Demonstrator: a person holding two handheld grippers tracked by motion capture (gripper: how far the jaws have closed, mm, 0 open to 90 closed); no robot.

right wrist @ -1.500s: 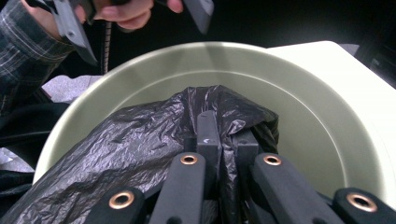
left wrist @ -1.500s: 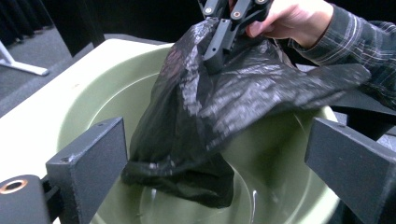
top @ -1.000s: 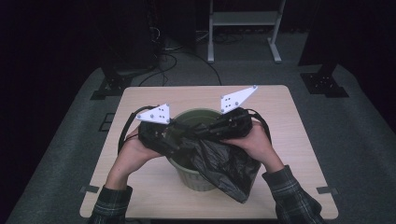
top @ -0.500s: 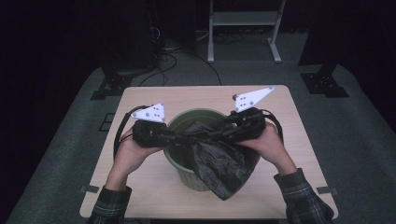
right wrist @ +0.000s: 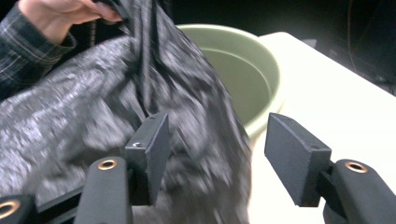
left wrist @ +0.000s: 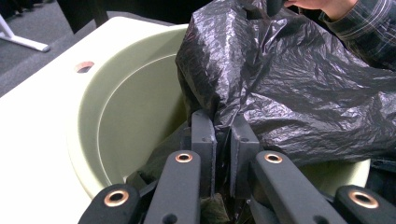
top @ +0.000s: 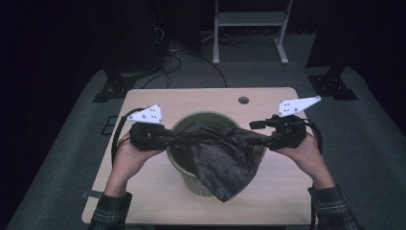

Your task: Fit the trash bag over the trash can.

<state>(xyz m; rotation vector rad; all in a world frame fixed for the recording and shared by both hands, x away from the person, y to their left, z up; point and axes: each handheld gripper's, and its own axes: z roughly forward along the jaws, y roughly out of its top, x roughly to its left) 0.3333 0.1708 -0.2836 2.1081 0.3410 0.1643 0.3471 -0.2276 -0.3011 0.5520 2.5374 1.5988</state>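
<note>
Left tongs (left wrist: pixel 223 140): clenched on an edge of the black bin bag (top: pixel 225 163).
Right tongs (right wrist: pixel 215 154): jaws have just been opening, stand apart, bag film loose between them.
Count: one bag, one green bin (top: pixel 191 179), two tongs, one desk (top: pixel 158 196).
Bag: stretched across the bin's mouth between both tongs, sagging over the bin's near rim.

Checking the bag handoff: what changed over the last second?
The right gripper swung out to the right; its jaws have just been opening, off the black bag. The left gripper has clamped the bag's edge. The green bin and table stayed put.
</note>
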